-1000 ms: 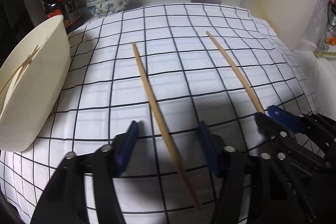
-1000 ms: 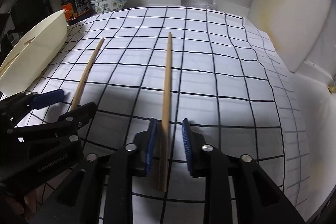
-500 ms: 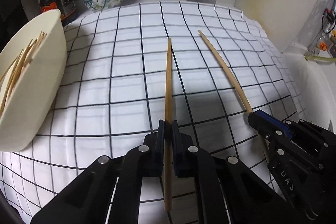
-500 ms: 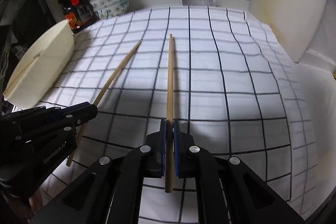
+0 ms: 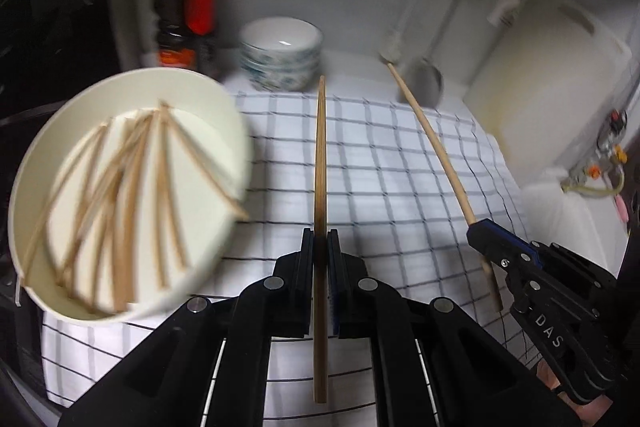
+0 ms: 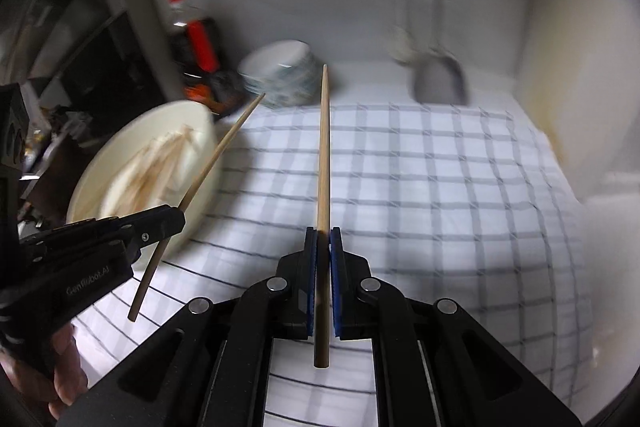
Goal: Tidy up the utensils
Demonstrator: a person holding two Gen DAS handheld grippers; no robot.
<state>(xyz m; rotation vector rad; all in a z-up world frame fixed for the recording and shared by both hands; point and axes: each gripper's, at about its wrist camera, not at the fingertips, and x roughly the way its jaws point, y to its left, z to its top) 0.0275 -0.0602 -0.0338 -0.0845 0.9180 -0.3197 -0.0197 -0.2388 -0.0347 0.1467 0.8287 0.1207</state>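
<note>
My left gripper [image 5: 320, 243] is shut on a wooden chopstick [image 5: 320, 163], which sticks out forward and is held above the checked cloth [image 5: 380, 187]. My right gripper [image 6: 323, 239] is shut on a second chopstick [image 6: 324, 147], also lifted off the cloth. Each gripper shows in the other's view: the right one [image 5: 480, 231] with its chopstick [image 5: 432, 139], the left one [image 6: 176, 217] with its chopstick [image 6: 212, 163]. At the left, a cream bowl [image 5: 224, 131] holds several chopsticks [image 5: 128, 179]; the same bowl [image 6: 200, 123] lies just beyond the left gripper.
A dark sauce bottle [image 5: 184, 11] and stacked patterned bowls [image 5: 282, 55] stand at the back left. A metal ladle [image 5: 426, 83] hangs at the back wall. A pale board [image 5: 548, 99] leans at the right. A person's hand [image 6: 66, 383] holds the left gripper.
Both grippers closed on the chopsticks that lay on the cloth and lifted them. The bowl now shows from above, with its chopsticks visible.
</note>
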